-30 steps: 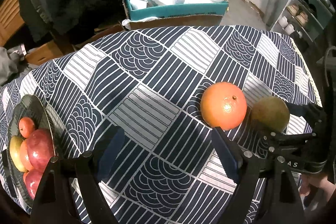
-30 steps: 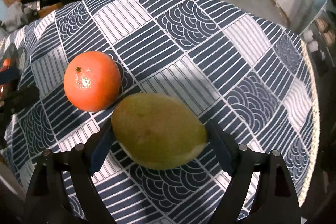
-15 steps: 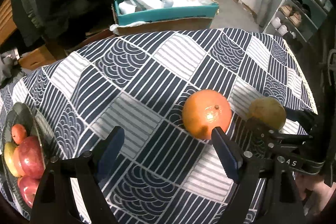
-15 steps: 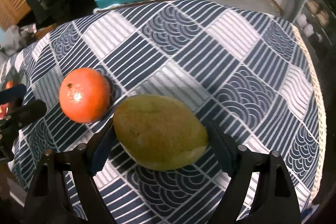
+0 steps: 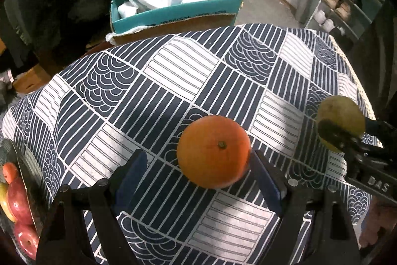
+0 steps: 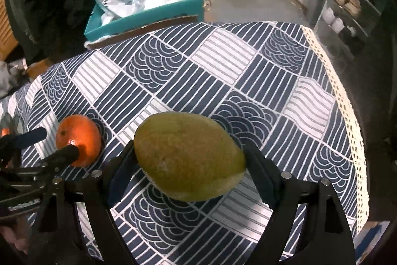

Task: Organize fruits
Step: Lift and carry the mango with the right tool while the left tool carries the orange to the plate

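**Your left tool has slid over to the orange**

The orange (image 5: 214, 151) sits on the desk (image 5: 173, 81), on its blue and white cloth. A second ago it lay past the right finger of your left tool (image 5: 198, 178). Now it is between the two blue fingers, close to the right one and far from the left one. The left tool is released, and nothing is pinched yet. The orange looks like it has not moved, so it was your hand that came over.

The mango (image 6: 189, 157) is in your right tool (image 6: 189, 171). The tool is clenched on the mango, with one finger on each end, just as it was a second ago. The cloth under it looks a bit farther away now, so you seem to be lifting it.

The plate (image 5: 27, 165) is at the left edge of the desk. It already has apples (image 5: 18, 193) and a small orange fruit on it.

So one fruit is up, and the other is ready to be grabbed. I think the next job is to squeeze the orange. It is round, so it could roll if one finger bumps it first.
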{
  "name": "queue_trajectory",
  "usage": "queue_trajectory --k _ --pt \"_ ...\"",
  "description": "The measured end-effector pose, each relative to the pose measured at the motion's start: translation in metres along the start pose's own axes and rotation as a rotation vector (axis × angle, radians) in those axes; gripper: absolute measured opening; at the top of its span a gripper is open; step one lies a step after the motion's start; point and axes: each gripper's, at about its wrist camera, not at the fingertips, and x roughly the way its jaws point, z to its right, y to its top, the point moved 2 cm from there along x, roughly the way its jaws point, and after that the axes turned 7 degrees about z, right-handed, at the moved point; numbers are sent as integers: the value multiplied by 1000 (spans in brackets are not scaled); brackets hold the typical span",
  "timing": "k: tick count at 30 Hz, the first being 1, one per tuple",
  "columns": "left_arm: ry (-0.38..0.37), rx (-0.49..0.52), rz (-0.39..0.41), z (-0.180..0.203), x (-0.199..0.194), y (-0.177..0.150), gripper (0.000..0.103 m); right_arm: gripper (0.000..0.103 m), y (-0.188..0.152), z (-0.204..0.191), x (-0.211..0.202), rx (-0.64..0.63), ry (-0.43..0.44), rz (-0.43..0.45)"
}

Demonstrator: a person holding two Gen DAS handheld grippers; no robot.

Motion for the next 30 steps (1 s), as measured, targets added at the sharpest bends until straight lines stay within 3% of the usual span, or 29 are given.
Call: queue_trajectory --k 13,17,30 --pt "-48 -69 -51 -1 25 -4 85 84 -1 -2 -5 -14 -8 5" --pt "-111 -80 -57 0 27 -5 70 84 0 -1 -7 -12 -7 7" --pt "-33 -40 -33 -4 12 -13 68 84 4 -9 -17 -34 -2 28"
